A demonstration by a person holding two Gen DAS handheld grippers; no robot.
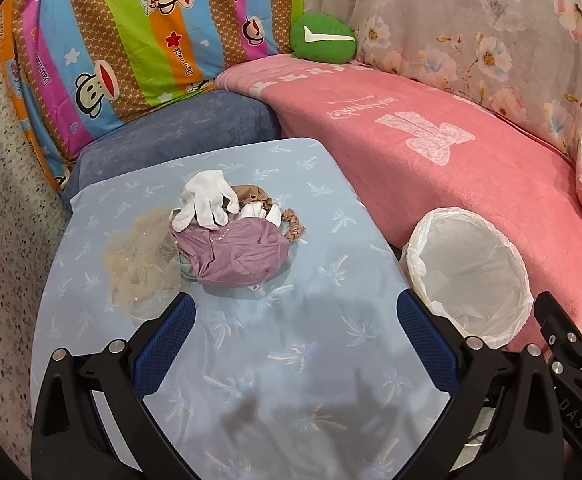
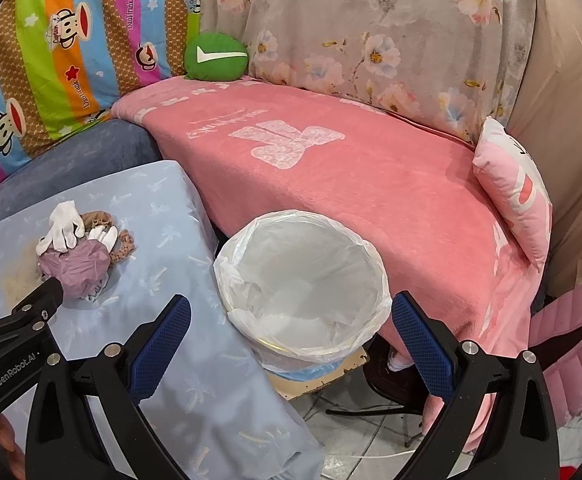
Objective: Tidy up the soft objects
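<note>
Mauve garment (image 1: 239, 254) just beyond spread left tongs (image 1: 295, 308)

White glove (image 1: 205, 200) draped atop crumpled mauve garment (image 1: 237, 254), beige mesh (image 1: 141, 256) just left, white-lined bin (image 1: 469, 272) standing open

My left gripper (image 1: 295, 320) hangs with jaws spread wide over a pale blue palm-print cloth (image 1: 291, 360), short of a heap topped by a white fabric glove (image 1: 207, 198) and crumpled mauve garment (image 1: 239, 256); a white plastic-lined bin (image 1: 471, 272) stands beside it.
</note>
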